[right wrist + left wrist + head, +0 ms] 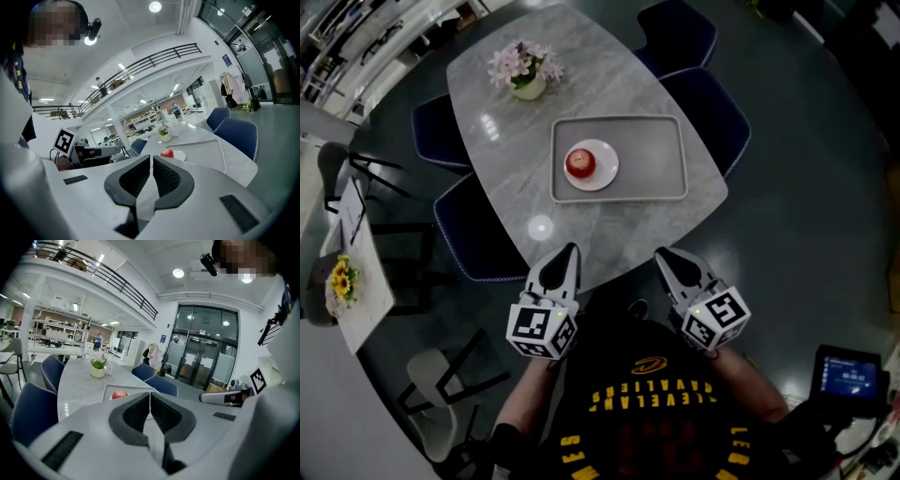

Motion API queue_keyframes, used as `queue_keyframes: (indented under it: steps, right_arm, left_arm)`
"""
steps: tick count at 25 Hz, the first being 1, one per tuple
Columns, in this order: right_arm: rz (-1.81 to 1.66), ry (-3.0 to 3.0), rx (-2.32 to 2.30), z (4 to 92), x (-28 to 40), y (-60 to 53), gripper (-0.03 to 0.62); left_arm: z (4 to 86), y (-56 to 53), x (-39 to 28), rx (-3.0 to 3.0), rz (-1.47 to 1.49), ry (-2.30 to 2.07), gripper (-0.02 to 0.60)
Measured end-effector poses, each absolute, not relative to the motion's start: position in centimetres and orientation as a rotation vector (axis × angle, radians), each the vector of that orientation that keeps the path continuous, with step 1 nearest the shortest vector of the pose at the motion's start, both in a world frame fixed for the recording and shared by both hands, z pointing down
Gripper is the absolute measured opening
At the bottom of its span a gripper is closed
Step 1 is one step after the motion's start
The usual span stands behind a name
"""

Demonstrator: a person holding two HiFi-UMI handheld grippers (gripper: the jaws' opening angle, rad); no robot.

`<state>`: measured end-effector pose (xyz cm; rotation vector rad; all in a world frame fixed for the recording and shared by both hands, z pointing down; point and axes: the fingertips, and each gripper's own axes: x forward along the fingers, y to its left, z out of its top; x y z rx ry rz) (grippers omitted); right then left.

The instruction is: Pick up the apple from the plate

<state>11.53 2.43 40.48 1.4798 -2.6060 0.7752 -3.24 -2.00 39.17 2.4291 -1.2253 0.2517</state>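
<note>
A red apple [580, 163] sits on a small white plate [605, 171], which rests at the left side of a grey tray [652, 159] on the marble table. The apple also shows in the left gripper view [119, 394] and in the right gripper view [167, 153], far beyond the jaws. My left gripper [569, 250] and my right gripper [662, 255] are held near the table's front edge, well short of the tray. Both are shut with nothing between the jaws.
A pot of pink flowers [526, 73] stands at the table's far left. Blue chairs [467, 234] surround the table [609, 239]. A side table with yellow flowers [340, 278] is at left. A small screen device [850, 375] sits at the lower right.
</note>
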Motion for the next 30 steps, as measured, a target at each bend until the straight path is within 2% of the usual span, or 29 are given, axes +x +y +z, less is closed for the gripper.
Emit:
queue_keyframes:
  steps: [10,16,20,21,22,29,30]
  right_arm:
    - [0.847,-2.517,1.486,42.8,12.8,-6.7,0.012]
    - [0.983,-2.477,1.449,46.0,12.3,-11.7,0.012]
    - [1.053,-2.413,1.434,48.8,12.2,-14.3,0.014]
    - [1.074,-2.396,1.431,49.6,12.2,-14.9,0.018]
    - [1.097,-2.38,1.429,50.3,12.1,-15.6,0.052]
    - [1.197,-2.254,1.409,55.6,12.0,-19.7,0.057]
    - [1.2,-2.232,1.403,56.3,12.0,-20.2,0.082]
  left_arm:
    - [44.6,-12.2,-4.4,2.395,0.406,-1.239,0.011]
    - [50.8,-16.4,-5.8,2.201,0.457,-1.204,0.078]
    - [54.0,-18.5,-6.2,2.079,0.481,-1.173,0.084]
    - [54.6,-19.0,-6.2,2.055,0.484,-1.163,0.084]
    - [55.1,-19.5,-6.1,2.037,0.488,-1.155,0.084]
    - [57.0,-22.4,-5.9,1.994,0.482,-1.11,0.084]
    - [57.4,-22.7,-6.0,1.983,0.489,-1.105,0.084]
